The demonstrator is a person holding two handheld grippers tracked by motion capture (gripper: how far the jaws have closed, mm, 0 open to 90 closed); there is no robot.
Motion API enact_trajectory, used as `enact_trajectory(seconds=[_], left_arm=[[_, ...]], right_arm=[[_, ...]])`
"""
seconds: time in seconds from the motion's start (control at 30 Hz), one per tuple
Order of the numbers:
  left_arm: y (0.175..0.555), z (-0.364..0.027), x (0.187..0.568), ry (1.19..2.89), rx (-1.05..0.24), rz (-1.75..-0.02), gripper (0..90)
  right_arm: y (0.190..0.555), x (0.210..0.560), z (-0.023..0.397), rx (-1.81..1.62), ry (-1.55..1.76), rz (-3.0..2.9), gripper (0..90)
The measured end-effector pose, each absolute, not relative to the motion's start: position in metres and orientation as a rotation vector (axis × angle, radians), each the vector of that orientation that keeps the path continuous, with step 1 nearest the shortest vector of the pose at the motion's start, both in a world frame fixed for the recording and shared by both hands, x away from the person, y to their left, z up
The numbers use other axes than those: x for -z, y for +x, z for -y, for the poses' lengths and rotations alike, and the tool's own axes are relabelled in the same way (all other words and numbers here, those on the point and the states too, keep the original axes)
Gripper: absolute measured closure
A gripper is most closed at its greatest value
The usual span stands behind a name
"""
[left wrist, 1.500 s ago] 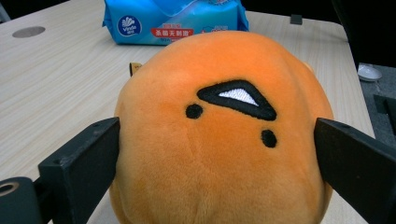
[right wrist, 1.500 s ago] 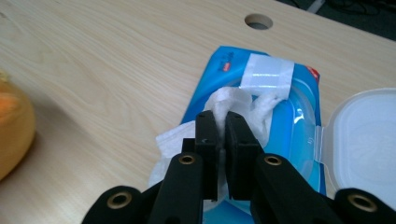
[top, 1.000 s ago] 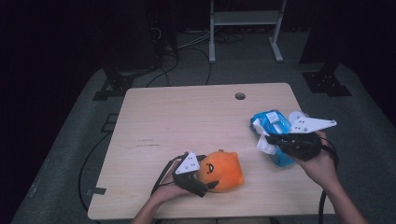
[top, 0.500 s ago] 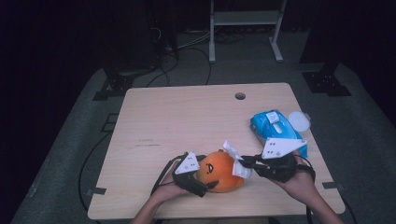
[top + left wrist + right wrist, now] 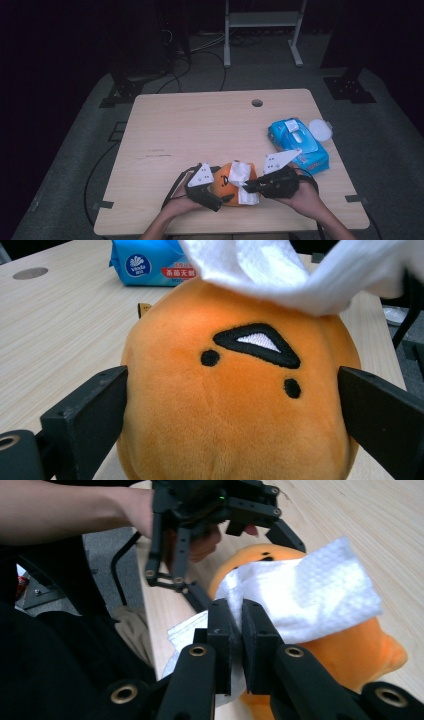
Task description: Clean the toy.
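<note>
Wiping step in hand: orange plush toy [image 5: 235, 405] at worktop's [image 5: 200, 125] near edge, clamped between left tongs [image 5: 212, 192]; white wet wipe [image 5: 300, 600] draped over plush, pinched in nearly closed right tongs [image 5: 236, 625]. Next, probably: dragging wipe across plush, holding plush steady. Beyond plush: blue wipes pack [image 5: 299, 145], round white lid [image 5: 320, 130] beside it, nothing obstructing.

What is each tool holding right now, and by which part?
Left tool clamps the orange plush toy by its sides; right tool pinches the white wipe at its edge.
</note>
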State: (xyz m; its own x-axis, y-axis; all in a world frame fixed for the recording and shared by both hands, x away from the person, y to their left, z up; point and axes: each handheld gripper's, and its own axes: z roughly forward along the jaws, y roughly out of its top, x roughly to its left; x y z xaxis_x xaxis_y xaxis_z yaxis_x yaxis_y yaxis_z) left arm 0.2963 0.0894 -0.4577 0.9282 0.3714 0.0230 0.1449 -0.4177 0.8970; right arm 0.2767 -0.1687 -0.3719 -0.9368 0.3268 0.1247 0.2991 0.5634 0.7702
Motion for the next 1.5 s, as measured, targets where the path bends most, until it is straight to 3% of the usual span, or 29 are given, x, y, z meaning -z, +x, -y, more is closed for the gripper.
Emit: enact_trajectory(seconds=[0.33,0.4,0.53,0.83,0.97,1.13,1.27,1.5], left_arm=[[0.295,-0.087,0.458,2.022,-0.269,-0.357,2.7],[0.294,-0.087,0.458,2.034,-0.274,-0.343,2.7],[0.292,-0.086,0.457,2.061,-0.281,-0.321,2.6],[0.292,-0.083,0.459,2.093,-0.299,-0.320,1.4],[0.295,-0.085,0.459,2.097,-0.278,-0.337,0.0],[0.296,-0.093,0.445,2.091,-0.262,-0.321,0.2],[0.293,-0.101,0.436,2.093,-0.301,-0.260,5.4],[0.296,-0.098,0.446,2.101,-0.321,-0.297,18.1]], right_arm=[[0.300,0.378,0.162,-1.273,0.567,-2.626,62.6],[0.304,0.384,0.158,-1.276,0.533,-2.612,51.5],[0.308,0.393,0.154,-1.308,0.522,-2.625,47.2],[0.298,0.411,0.151,-1.318,0.482,-2.583,51.8],[0.290,0.416,0.144,-1.271,0.464,-2.547,67.9],[0.289,0.414,0.144,-1.251,0.511,-2.533,72.6],[0.294,0.411,0.152,-1.237,0.575,-2.491,77.6],[0.299,0.412,0.152,-1.259,0.625,-2.484,79.7]])
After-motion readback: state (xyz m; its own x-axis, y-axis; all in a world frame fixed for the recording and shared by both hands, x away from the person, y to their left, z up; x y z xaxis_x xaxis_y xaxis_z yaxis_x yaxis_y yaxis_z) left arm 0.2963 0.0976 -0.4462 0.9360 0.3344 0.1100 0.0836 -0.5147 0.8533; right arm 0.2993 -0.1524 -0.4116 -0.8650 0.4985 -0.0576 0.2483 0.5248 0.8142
